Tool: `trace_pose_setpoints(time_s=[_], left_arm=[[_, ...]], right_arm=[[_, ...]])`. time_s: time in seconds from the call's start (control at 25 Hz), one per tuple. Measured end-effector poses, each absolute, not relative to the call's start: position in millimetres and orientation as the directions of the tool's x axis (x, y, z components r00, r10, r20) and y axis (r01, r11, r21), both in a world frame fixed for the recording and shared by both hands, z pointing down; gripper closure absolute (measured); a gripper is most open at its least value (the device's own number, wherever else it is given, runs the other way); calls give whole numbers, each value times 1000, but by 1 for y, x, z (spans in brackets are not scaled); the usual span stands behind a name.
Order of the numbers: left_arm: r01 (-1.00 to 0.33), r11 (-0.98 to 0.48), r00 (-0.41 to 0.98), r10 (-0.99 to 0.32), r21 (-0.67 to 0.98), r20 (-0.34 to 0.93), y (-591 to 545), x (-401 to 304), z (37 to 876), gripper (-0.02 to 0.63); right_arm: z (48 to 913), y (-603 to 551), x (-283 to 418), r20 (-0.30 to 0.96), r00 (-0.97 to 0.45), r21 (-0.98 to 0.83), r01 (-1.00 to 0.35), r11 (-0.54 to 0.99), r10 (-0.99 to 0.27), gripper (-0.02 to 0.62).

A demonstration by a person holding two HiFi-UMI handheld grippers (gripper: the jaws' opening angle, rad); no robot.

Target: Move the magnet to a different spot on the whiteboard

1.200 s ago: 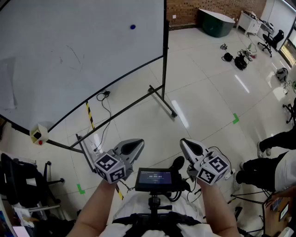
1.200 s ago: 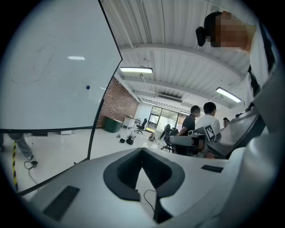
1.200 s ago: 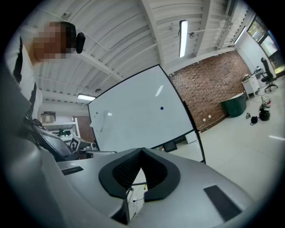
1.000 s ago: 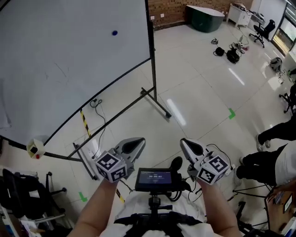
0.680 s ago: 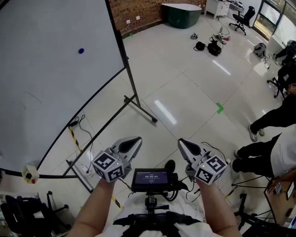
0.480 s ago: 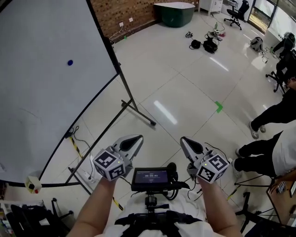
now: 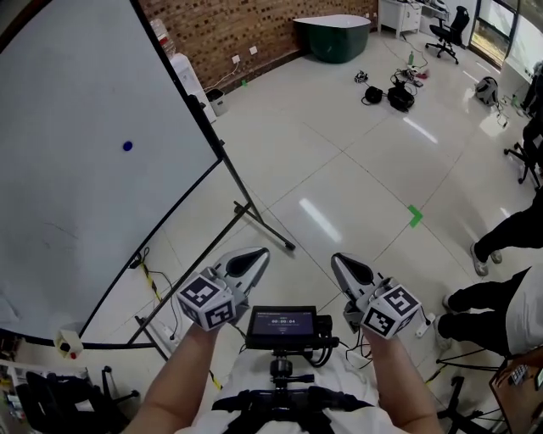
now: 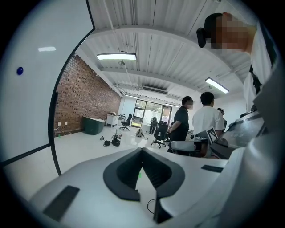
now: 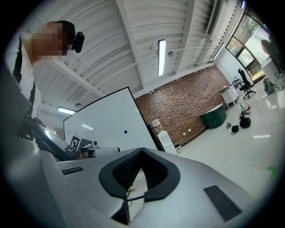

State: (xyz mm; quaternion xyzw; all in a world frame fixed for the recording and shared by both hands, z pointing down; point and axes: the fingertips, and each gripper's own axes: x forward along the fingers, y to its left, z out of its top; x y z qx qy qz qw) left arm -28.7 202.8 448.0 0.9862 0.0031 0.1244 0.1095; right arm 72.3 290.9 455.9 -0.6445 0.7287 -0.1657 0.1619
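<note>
This is an open-plan office or lab space with a loft look. It has a glossy pale tiled floor (image 7: 356, 195), a red brick wall (image 7: 246, 25) at the far end, and a ribbed white ceiling (image 8: 178, 53) with long strip lights (image 8: 116, 56). A large whiteboard (image 7: 76, 195) stands on a black rolling frame. Black swivel office chairs (image 7: 445, 19) sit near tall windows (image 9: 249, 31). Dark bags and cables (image 7: 394, 93) lie loose on the tiles.

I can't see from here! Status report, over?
Left hand-held gripper, right hand-held gripper shut, empty. Magnet on whiteboard, untouched. Nothing in the way.
</note>
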Motion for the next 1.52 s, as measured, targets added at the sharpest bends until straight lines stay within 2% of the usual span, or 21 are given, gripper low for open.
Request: trace_pose_setpoints(time_s=[0.56, 0.92, 1.2, 1.52], left_arm=[[-118, -968, 952, -47, 222, 301, 176, 15, 460, 598], [-129, -961, 963, -63, 243, 261, 137, 43, 464, 598], [-141, -957, 967, -78, 253, 243, 63, 45, 466, 597], [-208, -950, 969, -167, 235, 181, -44, 21, 439, 598]], right_arm=[[458, 248, 120, -51, -191, -483, -854, 191, -980, 563], [461, 213, 145, -16, -208, -459, -868, 192, -978, 563], [455, 129, 148, 4, -267, -432, -870, 239, -964, 563], [427, 11, 143, 9, -360, -336, -880, 336, -933, 563]])
